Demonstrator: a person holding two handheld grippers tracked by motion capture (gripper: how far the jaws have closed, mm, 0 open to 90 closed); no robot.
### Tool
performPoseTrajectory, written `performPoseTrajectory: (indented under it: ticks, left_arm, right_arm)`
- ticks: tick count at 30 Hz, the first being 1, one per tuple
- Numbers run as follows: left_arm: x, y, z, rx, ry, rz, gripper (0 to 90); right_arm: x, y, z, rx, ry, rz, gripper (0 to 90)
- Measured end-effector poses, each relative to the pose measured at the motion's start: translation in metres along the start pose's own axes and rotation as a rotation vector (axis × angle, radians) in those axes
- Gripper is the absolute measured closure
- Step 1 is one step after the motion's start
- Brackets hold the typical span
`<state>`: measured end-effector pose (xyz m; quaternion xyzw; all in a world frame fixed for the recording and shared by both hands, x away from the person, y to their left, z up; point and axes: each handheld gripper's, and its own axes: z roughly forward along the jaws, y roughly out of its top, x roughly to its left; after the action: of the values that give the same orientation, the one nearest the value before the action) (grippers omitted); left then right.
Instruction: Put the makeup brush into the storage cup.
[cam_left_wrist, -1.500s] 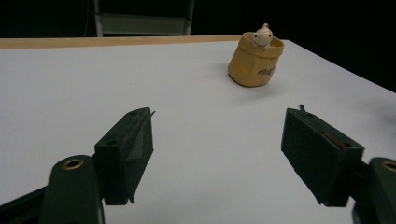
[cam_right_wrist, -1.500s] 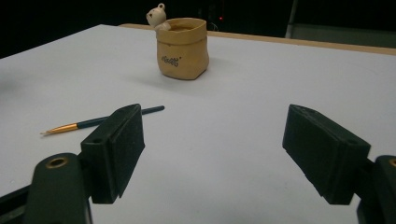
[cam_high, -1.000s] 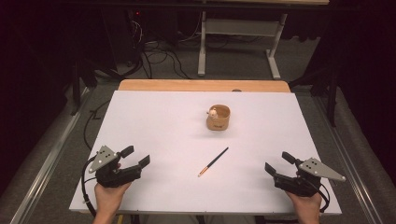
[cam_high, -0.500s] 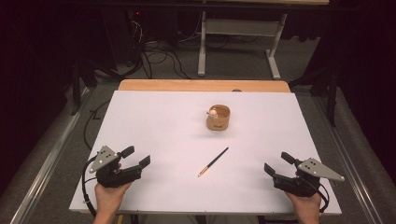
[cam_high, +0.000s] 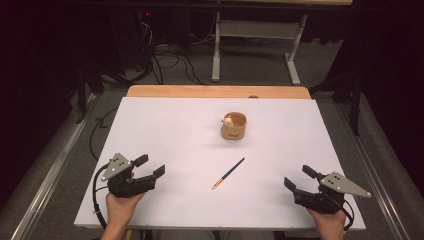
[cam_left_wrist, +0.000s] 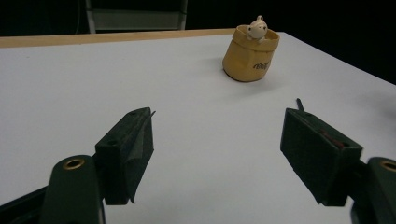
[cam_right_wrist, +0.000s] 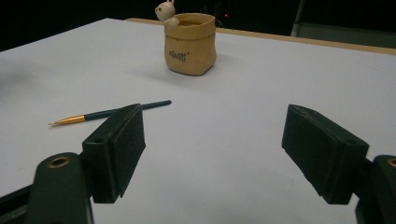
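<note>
A small tan pot (cam_high: 233, 126) with a little white bear figure on its rim stands upright near the middle of the white table top (cam_high: 165, 135). The same pot (cam_left_wrist: 250, 52) rises ahead of the left gripper's jaws, and the pot (cam_right_wrist: 189, 43) stands beyond the right gripper's jaws too. A thin dark paintbrush (cam_high: 228, 173) with a gold ferrule lies flat in front of it; the brush (cam_right_wrist: 109, 112) lies just past the right gripper's left jaw. My left gripper (cam_high: 150, 166) is open at the near left, my right gripper (cam_high: 299, 177) open at the near right. Both are empty.
A wooden strip (cam_high: 215, 91) runs along the table's far edge. Beyond it are a white metal stand (cam_high: 255, 45) and loose cables (cam_high: 170, 65) on the floor. A cable (cam_high: 97, 195) trails from the left gripper over the table's near edge.
</note>
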<state>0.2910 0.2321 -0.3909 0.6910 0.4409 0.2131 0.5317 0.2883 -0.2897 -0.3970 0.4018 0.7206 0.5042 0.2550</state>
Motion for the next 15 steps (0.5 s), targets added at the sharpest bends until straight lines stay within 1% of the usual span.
performPoseTrajectory:
  ticks: [1,2,6,9,10,15]
  left_arm:
    - [0.0,0.0,0.0,0.0,0.0,0.0,26.1]
    - [-0.0004,-0.0001,0.0008,0.001,-0.002,0.001,26.1]
    - [-0.0002,-0.0003,0.0012,0.004,-0.002,0.002,26.1]
    - [0.0001,-0.0001,0.0012,0.0,-0.002,-0.003,26.2]
    - [0.0,0.0,0.0021,0.005,-0.002,0.001,26.1]
    - [-0.0006,-0.0007,0.0025,0.007,-0.004,0.0,26.2]
  right_arm:
    - [0.0,0.0,0.0,0.0,0.0,0.0,23.0]
    - [0.0003,0.0009,0.0001,-0.004,0.004,-0.011,23.1]
    - [0.0017,0.0021,0.0006,-0.008,0.006,-0.012,23.2]
    - [0.0032,0.0038,0.0022,-0.012,0.019,-0.008,23.3]
    - [0.0045,0.0054,0.0046,-0.008,0.027,-0.018,23.3]
    - [0.0072,0.0078,0.0068,-0.007,0.037,-0.024,23.3]
